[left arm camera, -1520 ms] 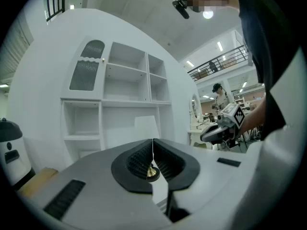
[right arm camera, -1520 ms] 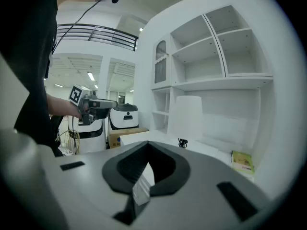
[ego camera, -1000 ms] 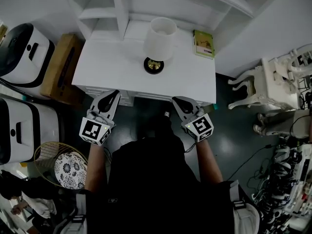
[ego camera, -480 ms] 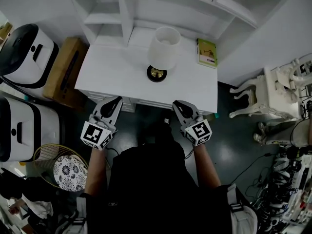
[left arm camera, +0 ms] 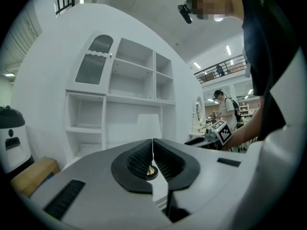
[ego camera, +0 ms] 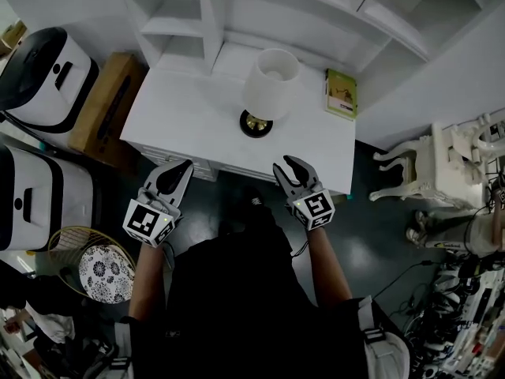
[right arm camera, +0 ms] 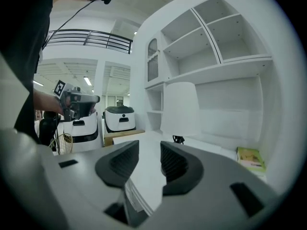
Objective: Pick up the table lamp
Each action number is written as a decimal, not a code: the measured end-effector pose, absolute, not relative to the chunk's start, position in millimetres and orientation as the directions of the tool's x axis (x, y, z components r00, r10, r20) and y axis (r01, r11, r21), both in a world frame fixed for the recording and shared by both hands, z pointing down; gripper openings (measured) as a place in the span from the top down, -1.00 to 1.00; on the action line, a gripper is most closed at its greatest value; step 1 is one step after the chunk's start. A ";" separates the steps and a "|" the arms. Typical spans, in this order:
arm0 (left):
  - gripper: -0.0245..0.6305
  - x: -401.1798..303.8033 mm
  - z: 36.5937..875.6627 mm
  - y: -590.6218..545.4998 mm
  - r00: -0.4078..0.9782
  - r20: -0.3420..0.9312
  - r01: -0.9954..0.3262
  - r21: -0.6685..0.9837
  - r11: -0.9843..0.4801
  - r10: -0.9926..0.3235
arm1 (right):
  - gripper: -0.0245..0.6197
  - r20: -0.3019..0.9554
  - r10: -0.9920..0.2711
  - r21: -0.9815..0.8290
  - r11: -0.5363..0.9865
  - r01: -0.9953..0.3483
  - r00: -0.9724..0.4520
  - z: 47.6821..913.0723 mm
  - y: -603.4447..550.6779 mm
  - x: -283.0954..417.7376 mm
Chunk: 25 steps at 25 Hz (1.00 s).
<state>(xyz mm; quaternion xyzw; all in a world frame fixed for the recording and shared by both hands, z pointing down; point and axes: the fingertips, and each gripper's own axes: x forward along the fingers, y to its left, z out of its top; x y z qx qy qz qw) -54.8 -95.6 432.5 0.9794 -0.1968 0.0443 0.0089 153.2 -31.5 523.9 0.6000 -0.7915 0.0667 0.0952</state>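
Observation:
The table lamp, a white shade [ego camera: 271, 84] over a dark round base [ego camera: 256, 123] with a brass centre, stands upright toward the back of the white desk [ego camera: 189, 113]. Both grippers hover at the desk's front edge, apart from the lamp. My left gripper [ego camera: 180, 166] is shut and empty; in the left gripper view its pads meet [left arm camera: 153, 153] and the brass base [left arm camera: 150, 171] shows through a slit. The jaws of my right gripper [ego camera: 288, 164] are opening with nothing between them. The right gripper view shows the parted pads [right arm camera: 149, 159] with the lamp shade [right arm camera: 180, 109] beyond.
A green book [ego camera: 342, 93] lies on the desk right of the lamp. White shelves [ego camera: 237, 14] rise behind. A cardboard box [ego camera: 106, 105] and white machines [ego camera: 39, 77] stand left, a wicker basket [ego camera: 102, 273] lower left, a white chair [ego camera: 442, 156] and cables at right.
The right gripper's jaws have parted from shut, and it has moved forward toward the desk's front edge. The left gripper stays shut and has barely moved.

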 end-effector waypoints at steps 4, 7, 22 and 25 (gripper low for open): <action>0.88 -56.3 434.1 -99.6 0.906 0.101 -0.413 0.004 -0.911 -0.411 | 0.49 0.251 -0.926 0.009 0.293 -0.956 -0.281 539.4 -50.5 163.0; 0.88 -57.2 433.1 -102.9 0.891 0.111 -0.445 0.008 -0.896 -0.441 | 0.47 0.282 -0.914 0.004 0.304 -0.953 -0.290 552.1 -66.4 171.5; 0.88 -79.0 431.2 -130.4 0.791 0.140 -0.605 0.028 -0.796 -0.596 | 0.39 0.372 -0.860 -0.023 0.367 -0.930 -0.348 616.5 -156.0 196.0; 0.88 -85.0 438.3 -130.3 0.771 0.161 -0.629 0.035 -0.777 -0.616 | 0.35 0.388 -0.851 -0.019 0.377 -0.926 -0.354 628.4 -169.5 198.1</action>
